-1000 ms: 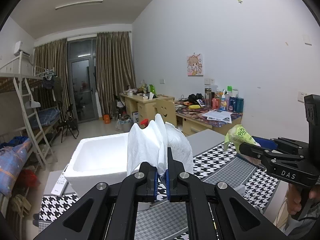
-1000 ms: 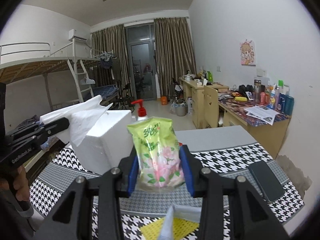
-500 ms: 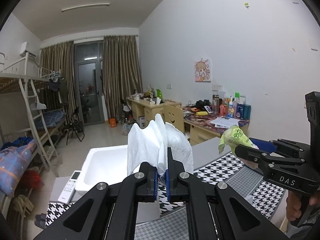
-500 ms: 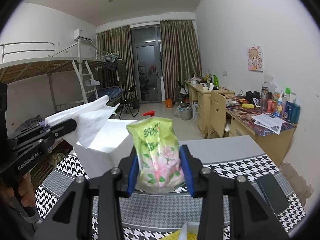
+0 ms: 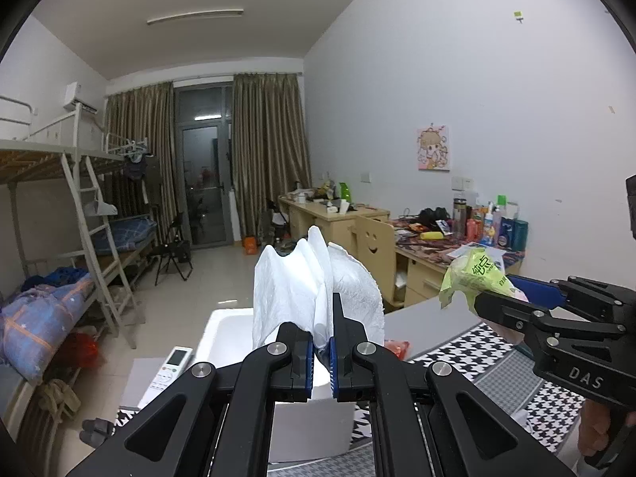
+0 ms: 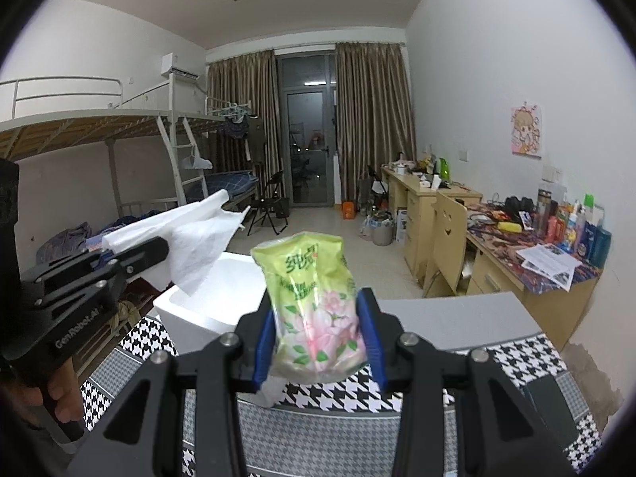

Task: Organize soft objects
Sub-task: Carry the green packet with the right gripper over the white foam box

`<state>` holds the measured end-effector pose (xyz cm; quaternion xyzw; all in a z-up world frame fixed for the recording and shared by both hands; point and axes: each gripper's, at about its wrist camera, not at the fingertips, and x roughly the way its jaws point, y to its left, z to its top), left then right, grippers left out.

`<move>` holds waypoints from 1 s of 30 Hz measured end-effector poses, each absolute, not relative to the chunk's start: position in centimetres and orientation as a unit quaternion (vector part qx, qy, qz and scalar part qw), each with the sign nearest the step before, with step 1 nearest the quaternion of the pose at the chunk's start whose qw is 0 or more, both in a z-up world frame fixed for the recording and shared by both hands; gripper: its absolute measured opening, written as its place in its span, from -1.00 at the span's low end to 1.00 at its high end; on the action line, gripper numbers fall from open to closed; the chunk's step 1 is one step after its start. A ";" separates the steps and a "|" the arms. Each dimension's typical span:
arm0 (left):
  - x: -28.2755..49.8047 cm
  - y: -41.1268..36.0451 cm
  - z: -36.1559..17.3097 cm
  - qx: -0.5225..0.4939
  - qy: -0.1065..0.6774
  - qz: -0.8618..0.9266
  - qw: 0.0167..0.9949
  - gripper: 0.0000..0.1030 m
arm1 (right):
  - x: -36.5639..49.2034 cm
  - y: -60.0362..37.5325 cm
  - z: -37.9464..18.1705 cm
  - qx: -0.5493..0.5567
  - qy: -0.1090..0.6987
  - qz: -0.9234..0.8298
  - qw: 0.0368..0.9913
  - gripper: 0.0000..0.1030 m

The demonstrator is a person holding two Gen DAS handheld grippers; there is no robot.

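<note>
left claw (image 5: 322, 351) clenched on white tissue (image 5: 306, 290), centre frame; right claw (image 6: 318, 344) grasping green pouch (image 6: 314, 318), centre frame. both held in the air near the white foam box (image 6: 210, 306), lower centre. nothing visibly stowed; both drops look left to do.

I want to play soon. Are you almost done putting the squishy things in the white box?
Not yet. Nothing visibly sits in the foam box. The left gripper holds white tissue, the right gripper a green tissue pack, both raised. Both seemingly need dropping in.
</note>
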<state>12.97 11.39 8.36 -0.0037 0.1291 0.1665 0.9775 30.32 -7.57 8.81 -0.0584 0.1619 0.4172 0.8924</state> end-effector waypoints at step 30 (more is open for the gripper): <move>16.1 16.7 7.4 -0.030 0.172 0.239 0.955 -0.88 | 32.6 0.6 9.2 -0.093 0.209 0.446 0.865 -0.15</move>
